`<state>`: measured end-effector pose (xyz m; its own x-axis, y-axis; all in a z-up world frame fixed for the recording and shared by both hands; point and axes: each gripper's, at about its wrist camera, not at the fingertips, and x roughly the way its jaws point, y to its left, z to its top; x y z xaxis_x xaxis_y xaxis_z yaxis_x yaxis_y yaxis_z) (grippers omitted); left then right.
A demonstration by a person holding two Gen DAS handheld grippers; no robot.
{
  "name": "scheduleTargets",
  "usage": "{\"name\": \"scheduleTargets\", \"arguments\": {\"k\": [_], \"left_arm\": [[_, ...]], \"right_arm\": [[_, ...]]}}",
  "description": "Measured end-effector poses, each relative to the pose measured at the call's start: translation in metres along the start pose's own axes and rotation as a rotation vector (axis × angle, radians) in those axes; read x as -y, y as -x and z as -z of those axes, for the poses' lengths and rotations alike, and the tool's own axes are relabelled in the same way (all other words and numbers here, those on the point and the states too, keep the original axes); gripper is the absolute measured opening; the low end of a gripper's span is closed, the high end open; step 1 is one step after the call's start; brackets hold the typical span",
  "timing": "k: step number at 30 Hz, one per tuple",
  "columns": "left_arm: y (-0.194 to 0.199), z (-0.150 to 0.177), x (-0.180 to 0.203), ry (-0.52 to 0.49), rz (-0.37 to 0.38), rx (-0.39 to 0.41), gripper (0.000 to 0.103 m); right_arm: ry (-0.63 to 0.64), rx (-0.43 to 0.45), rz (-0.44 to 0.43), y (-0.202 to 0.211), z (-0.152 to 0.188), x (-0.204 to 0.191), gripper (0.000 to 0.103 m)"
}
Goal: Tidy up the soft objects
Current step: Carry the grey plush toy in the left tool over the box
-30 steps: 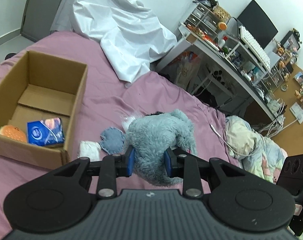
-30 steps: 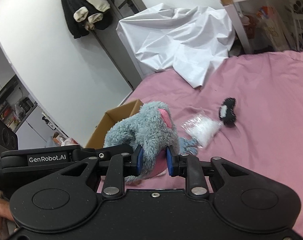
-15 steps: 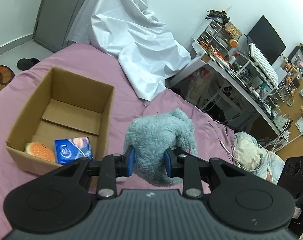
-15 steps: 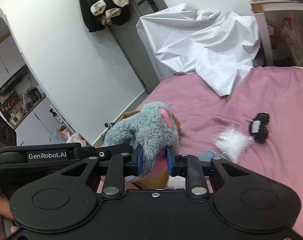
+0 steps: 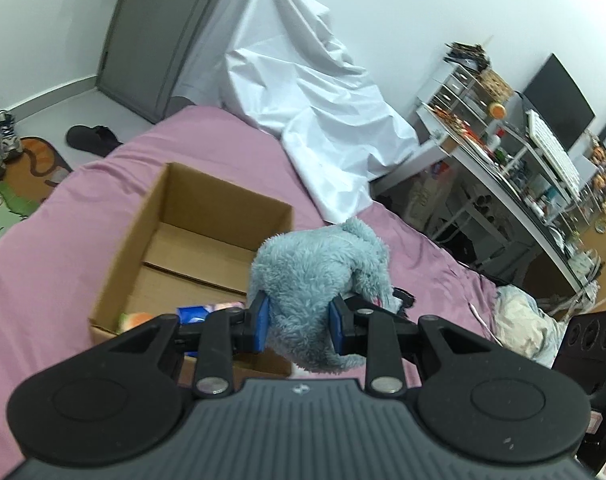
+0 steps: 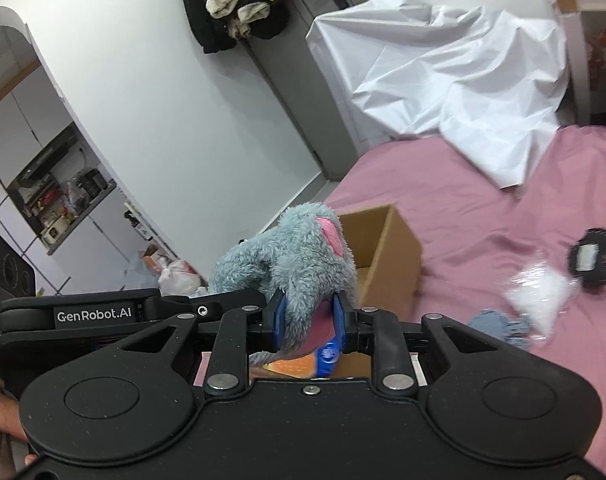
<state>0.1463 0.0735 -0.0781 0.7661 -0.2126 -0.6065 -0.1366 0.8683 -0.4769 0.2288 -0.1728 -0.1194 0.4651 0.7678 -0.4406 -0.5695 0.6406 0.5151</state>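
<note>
From my left wrist view, my left claw is closed on the grey plush toy, its blue pads pressed into the fur on both sides. The toy hangs above the near right corner of the open cardboard box, which sits on the pink bed. Inside the box lie an orange soft item and a blue packet.

From my right wrist view, my right claw pinches the same plush toy near its pink-lined ear. The box shows behind it. On the bed to the right lie a clear bag of white stuffing, a small blue cloth and a black-and-white item.
</note>
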Motion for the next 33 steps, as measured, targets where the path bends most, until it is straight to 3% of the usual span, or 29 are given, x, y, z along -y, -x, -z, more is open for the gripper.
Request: {"name": "scheduleTargets", "arguments": {"k": [10,18,20,28,33], "left_arm": [[-0.012,-0.012,-0.035,0.039,-0.052,0.000,0.028],[-0.033,-0.011,-0.052,0.050,-0.119,-0.021,0.028],[-0.035,-0.011,-0.055,0.050,-0.140,-0.022,0.028],[-0.037,-0.013,-0.055,0.030,-0.220,-0.016,0.031],[-0.030,-0.014,-0.044,0.010,-0.221,-0.002,0.045]], "right_arm": [[0.009,-0.036,-0.026,-0.039,-0.001,-0.010,0.028],[-0.013,0.003,0.022,-0.032,0.006,-0.006,0.030],[-0.015,0.010,0.041,-0.030,0.006,-0.004,0.039],[-0.016,0.035,0.067,-0.021,0.010,0.000,0.061],[-0.016,0.033,0.078,-0.013,0.014,0.003,0.071]]}}
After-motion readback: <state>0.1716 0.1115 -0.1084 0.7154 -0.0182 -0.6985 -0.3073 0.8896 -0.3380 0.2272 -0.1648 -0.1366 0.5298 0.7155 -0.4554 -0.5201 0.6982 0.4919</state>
